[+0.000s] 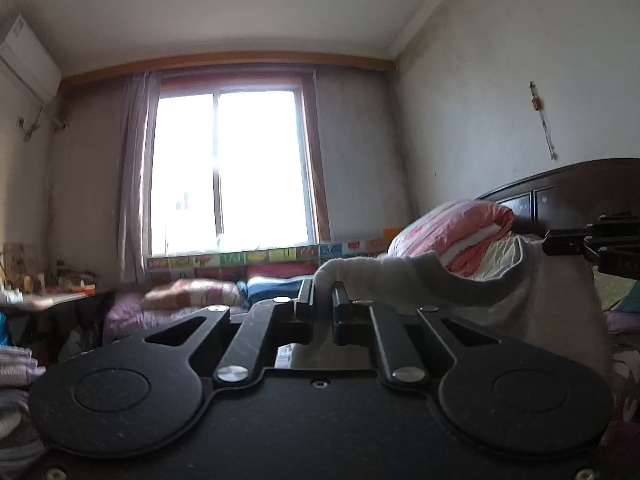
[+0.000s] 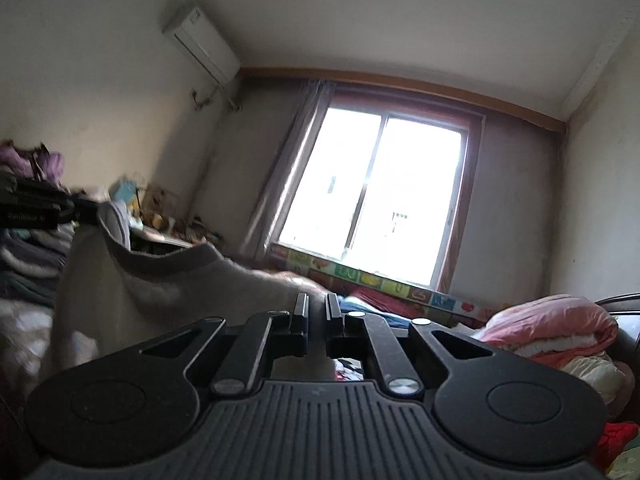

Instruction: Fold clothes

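Both grippers, left (image 1: 323, 300) and right (image 2: 317, 312), nipped shut on upper edge of pale grey garment (image 1: 400, 280), hung spread above bed (image 1: 624, 320); thin bite, risk of slipping under tension.

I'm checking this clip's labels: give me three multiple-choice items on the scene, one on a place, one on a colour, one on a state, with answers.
1. Where is the air conditioner mounted?
A. High on the wall, left of the window
B. On the floor
C. Above the headboard

2. What colour is the rolled quilt by the headboard?
A. Green
B. Pink
C. Black

3. How is the grey-white garment held?
A. Lying flat, untouched
B. Pinched by one gripper only
C. Lifted, pinched by both grippers

Answers: 1 A, the unit sits near the ceiling left of the curtain. 2 B, its cover is pink. 3 C, the left gripper and right gripper each clamp an edge, cloth sagging between.
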Motion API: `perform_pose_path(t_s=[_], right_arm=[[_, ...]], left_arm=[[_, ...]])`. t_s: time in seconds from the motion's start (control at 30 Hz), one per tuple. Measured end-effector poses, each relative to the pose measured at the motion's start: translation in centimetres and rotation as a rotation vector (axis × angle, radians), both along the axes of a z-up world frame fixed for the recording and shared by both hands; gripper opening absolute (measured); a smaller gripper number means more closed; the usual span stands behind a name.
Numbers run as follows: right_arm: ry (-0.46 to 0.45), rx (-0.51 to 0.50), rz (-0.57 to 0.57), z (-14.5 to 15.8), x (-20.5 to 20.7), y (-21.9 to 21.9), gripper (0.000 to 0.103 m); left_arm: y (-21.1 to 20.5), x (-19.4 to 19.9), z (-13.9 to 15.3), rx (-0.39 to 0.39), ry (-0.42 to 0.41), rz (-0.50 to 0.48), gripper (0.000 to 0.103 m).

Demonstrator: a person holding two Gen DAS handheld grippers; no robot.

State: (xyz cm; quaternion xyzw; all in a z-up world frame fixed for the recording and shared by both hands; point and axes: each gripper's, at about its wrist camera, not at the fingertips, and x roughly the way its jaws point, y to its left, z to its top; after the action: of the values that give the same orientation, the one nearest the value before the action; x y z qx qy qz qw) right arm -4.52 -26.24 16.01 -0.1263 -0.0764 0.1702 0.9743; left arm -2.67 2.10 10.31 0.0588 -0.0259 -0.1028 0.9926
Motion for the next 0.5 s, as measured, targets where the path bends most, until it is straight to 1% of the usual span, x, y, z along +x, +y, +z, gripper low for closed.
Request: perform_pose_path(t_s=[0.07, 0.13, 0.17, 0.33, 0.4, 0.43, 0.5], right_arm=[[0.010, -0.001, 0.014, -0.1, -0.3, -0.2, 0.009], [0.057, -0.010, 0.023, -1.5, 1.5, 0.2, 0.007], [0.080, -0.015, 0.027, -2.1, 2.3, 0.4, 0.002], [0.191, -0.019, 0.013, -6.0, 7.9, 1.2, 0.002], [0.270, 0.013, 0.006, -8.2, 10.3, 1.3, 0.002], [0.301, 0.041, 0.007, -8.9, 10.9, 1.2, 0.002], [0.396, 0.104, 0.030, -10.0, 12.2, 0.9, 0.002]], left_arm=[[0.1, 0.3, -0.3, -0.017, 0.028, -0.004, 0.007], [0.1, 0.6, -0.7, -0.034, 0.055, -0.008, 0.006], [0.2, 1.4, -1.2, -0.038, 0.077, -0.003, 0.006], [0.9, 8.7, -5.8, -0.035, 0.239, 0.058, 0.004], [1.2, 11.7, -7.6, -0.033, 0.304, 0.083, 0.004], [1.3, 13.2, -8.5, -0.032, 0.336, 0.095, 0.004], [1.6, 16.1, -10.3, -0.031, 0.401, 0.120, 0.004]])
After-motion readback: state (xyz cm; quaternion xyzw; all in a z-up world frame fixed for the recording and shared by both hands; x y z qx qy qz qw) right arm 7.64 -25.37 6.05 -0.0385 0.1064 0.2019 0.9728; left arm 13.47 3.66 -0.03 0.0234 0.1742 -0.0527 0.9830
